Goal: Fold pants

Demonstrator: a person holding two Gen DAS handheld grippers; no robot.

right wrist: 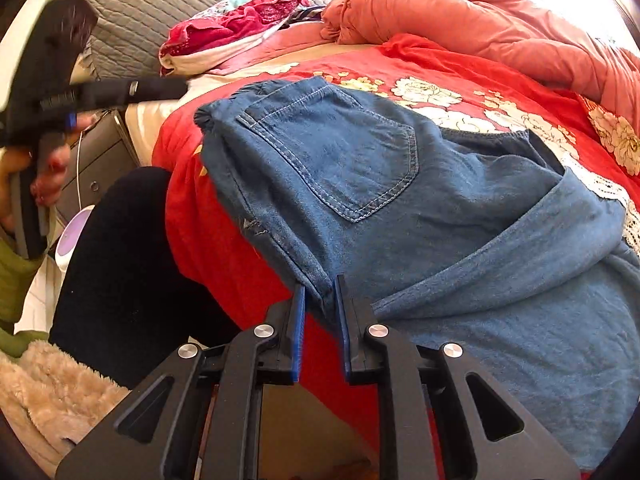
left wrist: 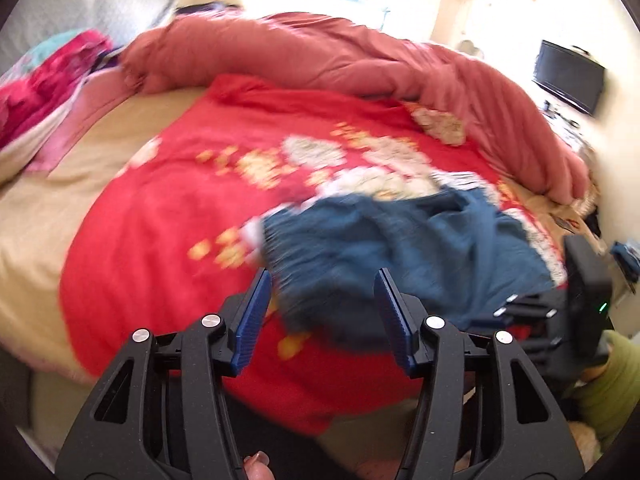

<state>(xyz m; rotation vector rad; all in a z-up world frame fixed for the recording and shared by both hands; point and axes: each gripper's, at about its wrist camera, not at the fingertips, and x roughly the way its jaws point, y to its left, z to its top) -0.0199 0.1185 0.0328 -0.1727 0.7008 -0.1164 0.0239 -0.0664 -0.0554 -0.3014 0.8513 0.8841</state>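
Blue jeans (right wrist: 400, 200) lie folded on a red flowered bedspread (right wrist: 460, 80), back pocket up, near the bed's front edge. My right gripper (right wrist: 320, 286) sits at the jeans' near folded edge, its jaws nearly together with the denim pinched between the blue pads. In the blurred left wrist view the jeans (left wrist: 400, 248) show beyond my left gripper (left wrist: 322, 276), whose jaws stand wide apart with nothing between the pads. From the right wrist view the left gripper (right wrist: 176, 87) hangs in the air to the left of the jeans, apart from them, held by a hand.
A bunched salmon duvet (right wrist: 500, 28) runs along the far side of the bed. A pile of red and pink clothes (right wrist: 240, 24) lies by the grey quilted headboard (right wrist: 180, 0). A grey nightstand (right wrist: 100, 160) and the person's dark-clad leg (right wrist: 128, 260) stand left of the bed.
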